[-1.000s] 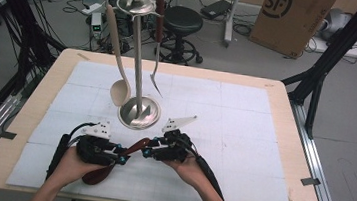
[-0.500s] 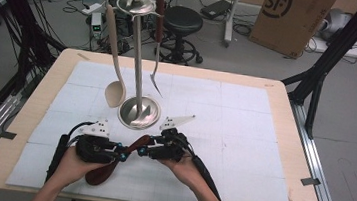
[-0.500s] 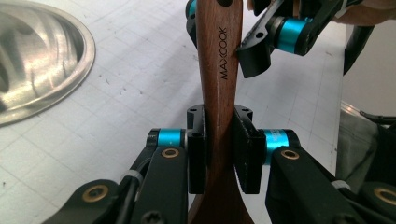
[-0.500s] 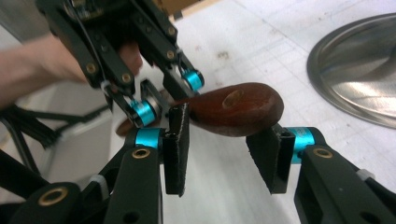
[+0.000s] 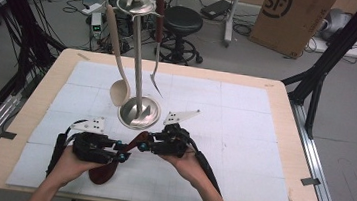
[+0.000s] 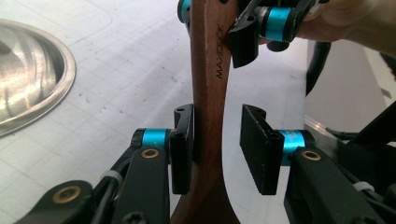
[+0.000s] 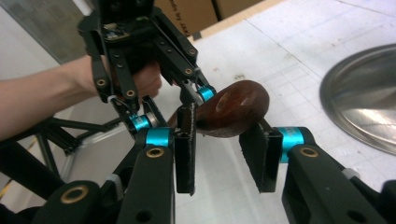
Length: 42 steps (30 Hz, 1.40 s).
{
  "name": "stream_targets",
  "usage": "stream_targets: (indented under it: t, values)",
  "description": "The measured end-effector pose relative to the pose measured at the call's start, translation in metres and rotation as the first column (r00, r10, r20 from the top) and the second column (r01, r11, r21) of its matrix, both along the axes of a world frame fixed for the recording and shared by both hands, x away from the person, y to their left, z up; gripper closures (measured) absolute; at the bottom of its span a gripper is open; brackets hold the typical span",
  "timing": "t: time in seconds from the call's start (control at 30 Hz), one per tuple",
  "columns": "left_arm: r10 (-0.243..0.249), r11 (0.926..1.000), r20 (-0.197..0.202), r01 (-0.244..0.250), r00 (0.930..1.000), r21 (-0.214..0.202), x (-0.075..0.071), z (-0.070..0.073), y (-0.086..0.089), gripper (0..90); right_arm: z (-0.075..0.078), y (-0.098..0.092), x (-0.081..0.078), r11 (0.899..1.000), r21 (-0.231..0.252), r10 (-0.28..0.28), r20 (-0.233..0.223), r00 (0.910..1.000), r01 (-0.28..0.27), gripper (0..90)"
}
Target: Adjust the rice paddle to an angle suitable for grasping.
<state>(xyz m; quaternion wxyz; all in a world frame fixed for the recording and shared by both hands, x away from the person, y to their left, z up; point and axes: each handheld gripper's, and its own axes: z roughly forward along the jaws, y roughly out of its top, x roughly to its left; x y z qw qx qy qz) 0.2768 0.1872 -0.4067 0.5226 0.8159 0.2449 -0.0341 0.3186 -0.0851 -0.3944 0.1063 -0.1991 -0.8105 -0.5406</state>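
Left gripper (image 6: 217, 149): jaws just opened a little, one pad against neck of dark brown wooden spoon (image 6: 208, 70), other pad clear of it – loose, not clamped. Spoon's long axis runs straight away from left gripper, handle end reaching right gripper (image 5: 147, 145). Right gripper: jaws just closed further, clamped on that handle end, bowl (image 7: 233, 108) beyond its pads. Spoon bridges both grippers, low over white gridded mat (image 5: 243, 137), near steel utensil stand (image 5: 138, 111).
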Motion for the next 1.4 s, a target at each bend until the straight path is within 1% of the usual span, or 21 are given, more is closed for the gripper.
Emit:
stream_targets:
  t: [0.07, 0.1, 0.23, 0.27, 0.33, 0.4, 0.53, 0.6, 0.7, 0.77, 0.83, 0.87, 0.93, 1.03, 1.17, 1.23, 1.4]
  values:
    - [-0.002, 0.9999, -0.003, 0.002, 1.0000, -0.011, 0.000, 0.001, 0.001, 62.9, 0.001, -0.001, 0.000, 1.000, 0.011, 0.003, 0.003, 1.0000, -0.003, 69.2]
    - [0.001, 0.9999, -0.002, -0.001, 1.0000, -0.015, 0.000, 0.001, 0.002, 62.9, 0.002, -0.003, 0.000, 1.000, 0.022, 0.004, -0.005, 1.0000, -0.004, 69.9]
    - [0.026, 0.9993, 0.003, -0.026, 0.9997, -0.026, 0.001, 0.002, 0.006, 62.4, 0.007, -0.005, 0.000, 0.999, 0.051, 0.003, 0.005, 1.0000, -0.003, 72.7]
    - [0.035, 0.9988, 0.004, -0.034, 0.9994, -0.034, 0.001, 0.003, 0.007, 62.1, 0.010, -0.006, 0.000, 0.999, 0.053, 0.002, 0.005, 1.0000, -0.002, 73.3]
    - [0.040, 0.9977, 0.002, -0.040, 0.9992, -0.055, 0.001, 0.004, 0.009, 62.1, 0.015, -0.006, -0.001, 0.998, 0.063, 0.006, 0.018, 0.9998, -0.007, 74.5]
    - [0.043, 0.9969, 0.009, -0.043, 0.9990, -0.067, 0.001, 0.005, 0.010, 62.1, 0.020, -0.004, -0.001, 0.998, 0.065, 0.011, 0.031, 0.9995, -0.013, 75.5]
    - [0.051, 0.9963, 0.010, -0.050, 0.9986, -0.070, 0.001, 0.006, 0.011, 62.0, 0.028, -0.001, -0.003, 0.997, 0.070, 0.019, 0.050, 0.9986, -0.022, 76.5]
    - [0.052, 0.9963, 0.009, -0.051, 0.9986, -0.069, 0.001, 0.006, 0.011, 60.9, 0.029, 0.001, -0.003, 0.997, 0.077, 0.024, 0.055, 0.9982, -0.028, 76.8]
    - [0.054, 0.9966, 0.014, -0.053, 0.9984, -0.062, 0.001, 0.006, 0.009, 59.5, 0.032, 0.002, -0.004, 0.997, 0.075, 0.032, 0.064, 0.9974, -0.037, 76.9]
    - [0.057, 0.9961, 0.012, -0.056, 0.9983, -0.068, 0.002, 0.007, 0.008, 59.5, 0.034, 0.002, -0.004, 0.996, 0.077, 0.034, 0.068, 0.9971, -0.039, 76.9]
    - [0.045, 0.9973, 0.013, -0.044, 0.9989, -0.059, 0.002, 0.009, 0.005, 61.4, 0.035, 0.003, -0.005, 0.996, 0.080, 0.040, 0.080, 0.9960, -0.047, 76.9]
    - [0.044, 0.9971, 0.008, -0.044, 0.9990, -0.062, 0.002, 0.010, 0.003, 63.2, 0.036, 0.003, -0.005, 0.996, 0.081, 0.039, 0.084, 0.9957, -0.045, 76.9]
    - [0.034, 0.9976, 0.014, -0.033, 0.9993, -0.061, 0.002, 0.011, 0.000, 68.3, 0.038, 0.004, -0.005, 0.995, 0.089, 0.042, 0.087, 0.9953, -0.049, 76.9]
    - [0.024, 0.9980, 0.021, -0.023, 0.9995, -0.059, 0.001, 0.013, -0.004, 70.4, 0.040, 0.002, -0.005, 0.994, 0.100, 0.038, 0.091, 0.9951, -0.047, 76.4]
    - [-0.001, 0.9981, 0.033, 0.003, 0.9995, -0.061, -0.001, 0.016, -0.009, 73.7, 0.041, 0.000, -0.006, 0.994, 0.101, 0.028, 0.106, 0.9939, -0.038, 73.4]
    - [-0.012, 0.9980, 0.040, 0.015, 0.9991, -0.062, -0.002, 0.017, -0.012, 75.4, 0.042, 0.000, -0.007, 0.994, 0.102, 0.023, 0.110, 0.9937, -0.035, 70.0]
    - [0.002, 0.9972, 0.044, 0.002, 0.9990, -0.074, -0.001, 0.019, -0.011, 76.9, 0.042, -0.003, -0.009, 0.994, 0.100, 0.029, 0.117, 0.9927, -0.041, 65.1]
